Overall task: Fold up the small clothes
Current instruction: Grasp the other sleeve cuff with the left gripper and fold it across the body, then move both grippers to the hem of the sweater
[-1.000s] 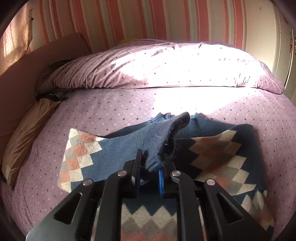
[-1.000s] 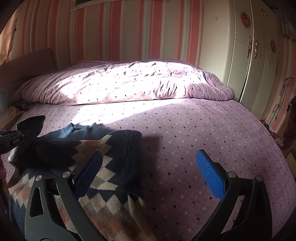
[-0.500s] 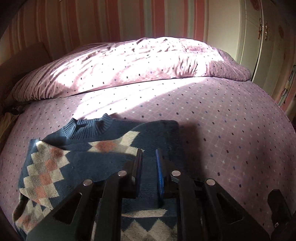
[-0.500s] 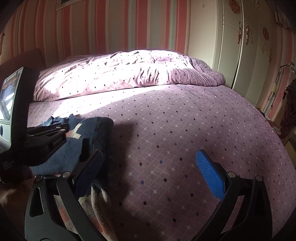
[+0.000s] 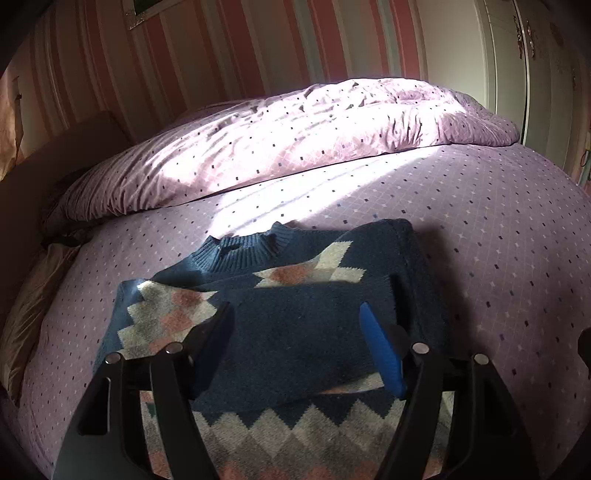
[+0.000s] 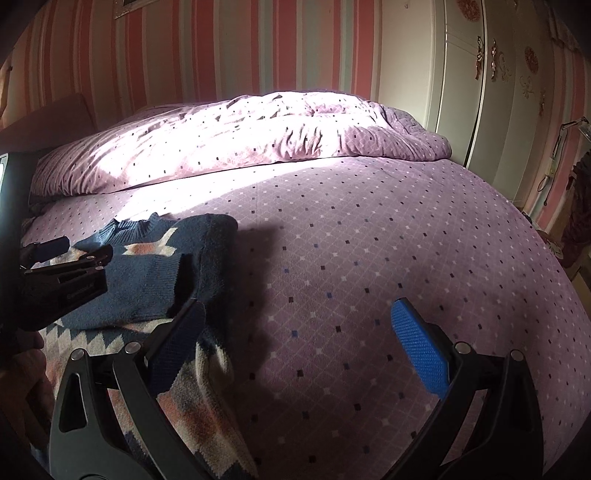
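Lying beneath left gripper (fingers spread): sweater.

Both wrist views look low across the bed toward the striped wall, sharing the sweater

We see our left gripper and right gripper as matte black plastic frames with silver rivets at the joints, and blue ribbed pads lining the fingers.

sweater hem cut off at 6 o'clock, picture frame cropped at 11 o'clock, wardrobe ornaments too small to read
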Demonstrator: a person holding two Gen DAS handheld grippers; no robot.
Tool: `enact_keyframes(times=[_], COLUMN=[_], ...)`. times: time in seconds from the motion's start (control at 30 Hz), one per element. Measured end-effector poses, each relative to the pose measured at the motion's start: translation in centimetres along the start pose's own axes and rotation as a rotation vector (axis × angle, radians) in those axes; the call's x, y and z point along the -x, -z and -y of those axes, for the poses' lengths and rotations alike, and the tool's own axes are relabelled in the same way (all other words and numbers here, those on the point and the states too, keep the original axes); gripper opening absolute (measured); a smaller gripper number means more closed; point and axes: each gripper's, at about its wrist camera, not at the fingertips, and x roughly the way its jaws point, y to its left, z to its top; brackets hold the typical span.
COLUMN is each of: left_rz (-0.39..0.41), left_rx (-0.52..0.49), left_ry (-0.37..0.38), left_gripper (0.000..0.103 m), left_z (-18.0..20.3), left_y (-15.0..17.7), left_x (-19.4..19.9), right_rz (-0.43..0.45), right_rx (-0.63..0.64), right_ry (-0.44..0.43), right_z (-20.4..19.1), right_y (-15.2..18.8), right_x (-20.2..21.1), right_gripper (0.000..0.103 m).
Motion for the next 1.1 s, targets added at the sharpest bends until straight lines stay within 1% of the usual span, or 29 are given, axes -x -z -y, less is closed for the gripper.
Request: enact_keyframes(times=[0.17,0.3,0.47,0.63,0.77,0.83,0.97,1.1], left_rz=[0.011,0.028,0.033,0.032,0.042,0.054,0.021,0.023], left_rx=[0.053,0.061,0.086,0.136,0.168,0.180,0.194,0.213], left_ry=[-0.011,-0.018,-0.027,-0.036,-0.051,-0.067,-0.092,-0.120], left_gripper=[0.076,0.078,0.079,0.079,0.079,0.081,0.081,0.081], left_z=[-5.1,-8.1,-12.4,-16.1,-18.9,-20.2,-22.0,-23.2], left_y=[2.4,4.9,8.8,13.1,17.2,19.4,24.1,27.9], left_x=[3.3,6.2,9.5,12.8,15.5,16.7,17.8,19.4], right_rz=[-0.001,0.001,-0.012,-0.009,-0.002,0.006,-0.009,-0.035], right_rx=[0.010,0.029,0.061,0.114,0.136,0.148,0.146,0.135], right_ry=[-0.024,-0.044,-0.085,-0.091,-0.081,-0.070,-0.049,-0.037], right_z=[-2.6,-5.1,-8.5,-11.1,-11.9,-12.0,-11.5,-10.6], right_y=[1.2,2.2,4.0,6.5,8.9,10.4,13.4,16.2], right_x=[2.0,3.5,5.8,9.3,12.0,13.4,15.2,16.3], right_gripper=[0.100,0.100,0.100,0.100,0.100,0.100,0.100,0.100])
